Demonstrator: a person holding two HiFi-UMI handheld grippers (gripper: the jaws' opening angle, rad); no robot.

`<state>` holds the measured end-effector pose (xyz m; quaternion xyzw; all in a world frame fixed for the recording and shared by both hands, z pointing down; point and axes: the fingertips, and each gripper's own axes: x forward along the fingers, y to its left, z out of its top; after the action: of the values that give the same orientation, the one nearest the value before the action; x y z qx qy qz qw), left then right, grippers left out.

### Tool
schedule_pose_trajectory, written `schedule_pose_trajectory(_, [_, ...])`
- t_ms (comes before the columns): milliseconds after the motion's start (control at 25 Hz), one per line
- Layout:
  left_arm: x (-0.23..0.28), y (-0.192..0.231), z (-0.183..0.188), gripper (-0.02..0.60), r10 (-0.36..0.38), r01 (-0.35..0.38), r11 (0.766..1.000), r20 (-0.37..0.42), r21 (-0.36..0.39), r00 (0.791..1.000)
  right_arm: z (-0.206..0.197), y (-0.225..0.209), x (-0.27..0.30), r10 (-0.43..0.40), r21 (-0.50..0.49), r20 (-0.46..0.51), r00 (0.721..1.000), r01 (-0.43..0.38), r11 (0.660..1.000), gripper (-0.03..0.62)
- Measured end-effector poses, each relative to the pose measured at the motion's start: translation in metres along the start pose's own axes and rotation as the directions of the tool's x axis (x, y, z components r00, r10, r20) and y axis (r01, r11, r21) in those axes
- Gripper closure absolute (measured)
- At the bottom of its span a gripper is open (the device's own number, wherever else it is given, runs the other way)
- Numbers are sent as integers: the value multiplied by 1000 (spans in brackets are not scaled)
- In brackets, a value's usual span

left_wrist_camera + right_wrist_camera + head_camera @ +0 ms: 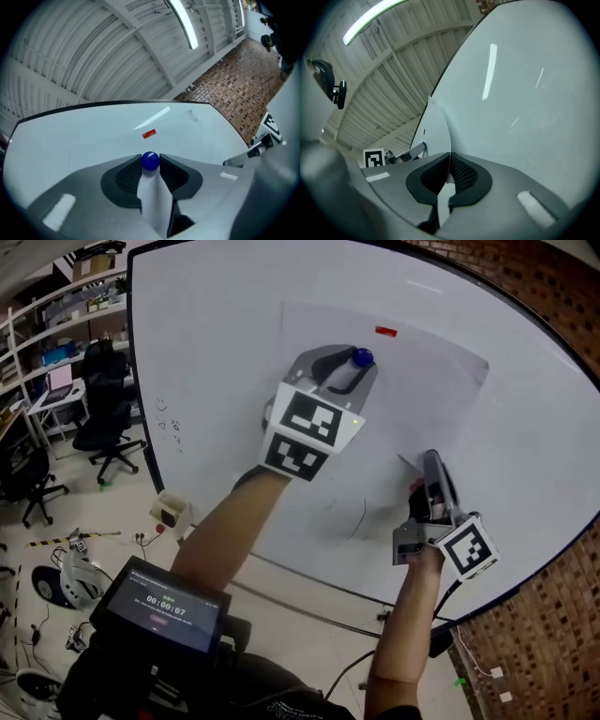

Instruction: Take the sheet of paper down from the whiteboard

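A white sheet of paper lies against the whiteboard, with a small red magnet at its top edge. My left gripper is raised at the sheet's upper left and is shut on a round blue magnet. In the left gripper view the blue magnet sits pinched between the dark pads, and the red magnet is just beyond. My right gripper is shut on the sheet's lower corner. In the right gripper view the paper runs edge-on into the closed jaws and curls off the board.
Black office chairs and shelves stand on the floor to the left. A brick wall borders the board on the right. A small screen unit sits low in front of me. Marker scribbles mark the board's left side.
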<state>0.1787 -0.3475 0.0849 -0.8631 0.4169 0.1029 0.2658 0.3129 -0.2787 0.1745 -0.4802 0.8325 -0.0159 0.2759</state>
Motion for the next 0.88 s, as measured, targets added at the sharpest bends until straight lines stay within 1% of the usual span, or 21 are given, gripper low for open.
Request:
schedule_pose_trajectory(240, [-21, -8, 10, 462, -9, 10, 1000, 39, -30, 999, 1, 4, -16, -41, -32, 40, 998, 42, 999, 582])
schedule_pose_trajectory(360, [-39, -12, 12, 462, -14, 16, 998, 36, -62, 999, 0, 15, -28, -84, -96, 54, 995, 89, 991, 582])
schedule_pose_trajectory(440, [-49, -17, 1, 462, -18, 20, 995, 21, -98, 1000, -6, 16, -38, -122, -135, 52, 991, 128, 983, 582])
schedule_pose_trajectory(520, [-57, -22, -9, 462, -21, 20, 992, -3, -121, 1000, -12, 17, -48, -154, -148, 43, 987, 159, 976, 582])
schedule_pose_trajectory(640, [-71, -31, -11, 462, -16, 12, 994, -35, -111, 999, -20, 23, -61, -193, -173, 27, 981, 195, 965, 582])
schedule_pose_trajectory(720, [-79, -38, -15, 460, -21, 16, 993, -43, -120, 999, -24, 25, -69, -214, -194, 26, 976, 215, 957, 582])
schedule_pose_trajectory(800, [-88, -42, -24, 462, -31, 24, 989, -49, -143, 998, -36, 29, -76, -239, -223, 16, 971, 236, 946, 582])
schedule_pose_trajectory(880, [-103, -43, -43, 460, -46, 36, 983, -50, -183, 998, -57, 34, -81, -268, -265, 6, 963, 260, 929, 582])
